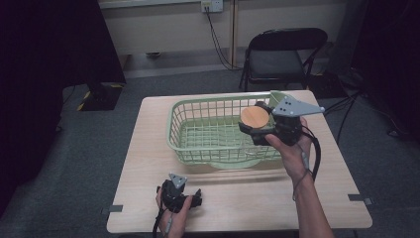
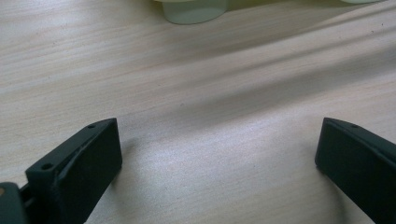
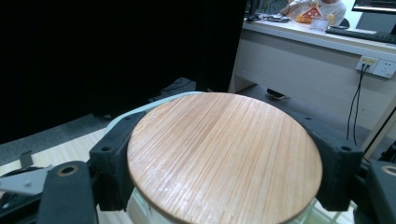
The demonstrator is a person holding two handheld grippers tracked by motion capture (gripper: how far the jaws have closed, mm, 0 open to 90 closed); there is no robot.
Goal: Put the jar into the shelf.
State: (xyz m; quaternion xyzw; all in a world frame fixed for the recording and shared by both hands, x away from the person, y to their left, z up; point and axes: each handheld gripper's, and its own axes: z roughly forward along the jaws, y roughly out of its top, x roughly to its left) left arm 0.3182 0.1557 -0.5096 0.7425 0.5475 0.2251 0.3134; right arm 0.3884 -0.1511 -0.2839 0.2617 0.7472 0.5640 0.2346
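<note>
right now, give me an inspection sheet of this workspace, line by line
surface: light wood table, bare apart from the basket and the left tool.
job's things: green basket on the table; round wooden lid on a clear container, gripped at its sides and held over the basket's right end.
clutter: nothing seen.
grippers: left tool low at the table's near edge, jaws wide apart, nothing between them; right tool shut on the lidded container.
cables: one trails from each tool; another runs from a wall socket.
surroundings: folding chair behind the table, grey floor, dark curtains.
</note>
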